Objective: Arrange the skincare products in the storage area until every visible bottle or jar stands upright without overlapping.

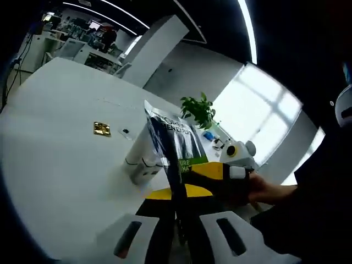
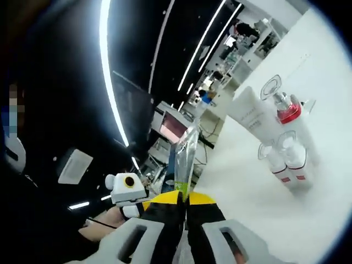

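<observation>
White surface [image 1: 55,137] runs under both views, an office behind. Both tools, left [image 1: 179,217] and right [image 2: 184,212], pinch one sachet [image 1: 173,146] between them, raised above the surface. Bottles [image 2: 286,159] and a tube [image 2: 250,113] stand grouped well apart. Pulling against each other could tear the sachet or make it slip; a swing could topple the bottles.

The sachet [image 1: 176,144] lettering is partly covered by glare; the white tube [image 1: 140,157] behind is perhaps half hidden.
</observation>
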Demonstrator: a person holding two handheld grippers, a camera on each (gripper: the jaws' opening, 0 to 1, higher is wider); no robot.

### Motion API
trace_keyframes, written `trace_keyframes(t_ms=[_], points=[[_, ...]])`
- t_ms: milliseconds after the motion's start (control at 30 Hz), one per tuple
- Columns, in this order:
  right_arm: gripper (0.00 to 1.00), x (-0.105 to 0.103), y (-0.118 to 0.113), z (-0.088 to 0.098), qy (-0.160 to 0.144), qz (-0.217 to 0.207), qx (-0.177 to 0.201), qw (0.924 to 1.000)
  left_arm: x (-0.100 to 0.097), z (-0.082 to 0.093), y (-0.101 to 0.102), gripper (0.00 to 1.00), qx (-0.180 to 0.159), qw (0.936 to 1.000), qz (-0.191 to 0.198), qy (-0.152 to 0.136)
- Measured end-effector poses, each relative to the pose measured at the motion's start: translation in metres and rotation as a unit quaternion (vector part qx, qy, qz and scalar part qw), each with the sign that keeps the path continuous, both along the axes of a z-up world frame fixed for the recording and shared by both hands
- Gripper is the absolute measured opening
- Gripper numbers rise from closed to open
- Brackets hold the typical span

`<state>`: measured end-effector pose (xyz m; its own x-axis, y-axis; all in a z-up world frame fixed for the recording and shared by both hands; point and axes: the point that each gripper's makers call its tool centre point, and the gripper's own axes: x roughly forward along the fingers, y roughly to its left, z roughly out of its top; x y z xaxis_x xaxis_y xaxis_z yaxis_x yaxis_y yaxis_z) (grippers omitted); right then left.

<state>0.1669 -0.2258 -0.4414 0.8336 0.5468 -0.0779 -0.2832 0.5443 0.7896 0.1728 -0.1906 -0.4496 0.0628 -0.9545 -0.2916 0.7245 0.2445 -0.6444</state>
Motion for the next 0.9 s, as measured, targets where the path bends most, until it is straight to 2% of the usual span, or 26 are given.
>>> trace_keyframes(t_ms=[67, 100, 133, 200, 267, 400, 533, 667, 800, 900], points=[[0.05, -0.001, -0.003, -0.004, -0.003, 0.001, -0.033, 0.9995, -0.002, -0.003, -0.002, 0.0, -0.002, 0.9998, -0.001, 0.021], [0.06, -0.001, -0.005, -0.004, -0.013, 0.0, -0.044, 0.999, -0.002, -0.004, -0.004, 0.0, -0.004, 0.9997, -0.001, 0.022], [0.06, -0.003, -0.005, 0.003, -0.039, 0.003, -0.046, 0.9982, -0.002, -0.003, -0.006, 0.0, -0.006, 0.9997, -0.001, 0.022], [0.08, -0.008, -0.007, 0.006, -0.04, 0.008, -0.026, 0.9988, -0.003, -0.002, -0.009, 0.0, -0.009, 0.9997, -0.002, 0.021], [0.16, -0.011, -0.008, 0.007, -0.051, 0.015, -0.033, 0.9981, -0.006, 0.003, -0.011, 0.0, -0.012, 0.9998, -0.003, 0.018], [0.28, -0.021, 0.0, 0.001, -0.073, 0.055, -0.09, 0.9918, -0.011, 0.009, -0.009, 0.0, -0.021, 0.9997, 0.002, 0.01], [0.43, -0.029, 0.013, 0.003, -0.083, 0.091, -0.107, 0.9867, -0.009, 0.012, 0.001, 0.0, -0.033, 0.9987, 0.03, 0.024], [0.57, -0.036, 0.027, 0.003, -0.099, 0.132, -0.135, 0.9771, -0.003, 0.011, 0.013, 0.0, -0.034, 0.9978, 0.05, 0.027], [0.65, -0.038, 0.032, -0.003, -0.11, 0.149, -0.174, 0.9671, 0.004, 0.008, 0.019, 0.0, -0.032, 0.9967, 0.066, 0.035], [0.73, -0.039, 0.032, -0.005, -0.113, 0.145, -0.186, 0.9652, 0.008, 0.005, 0.022, 0.0, -0.026, 0.9964, 0.072, 0.037]])
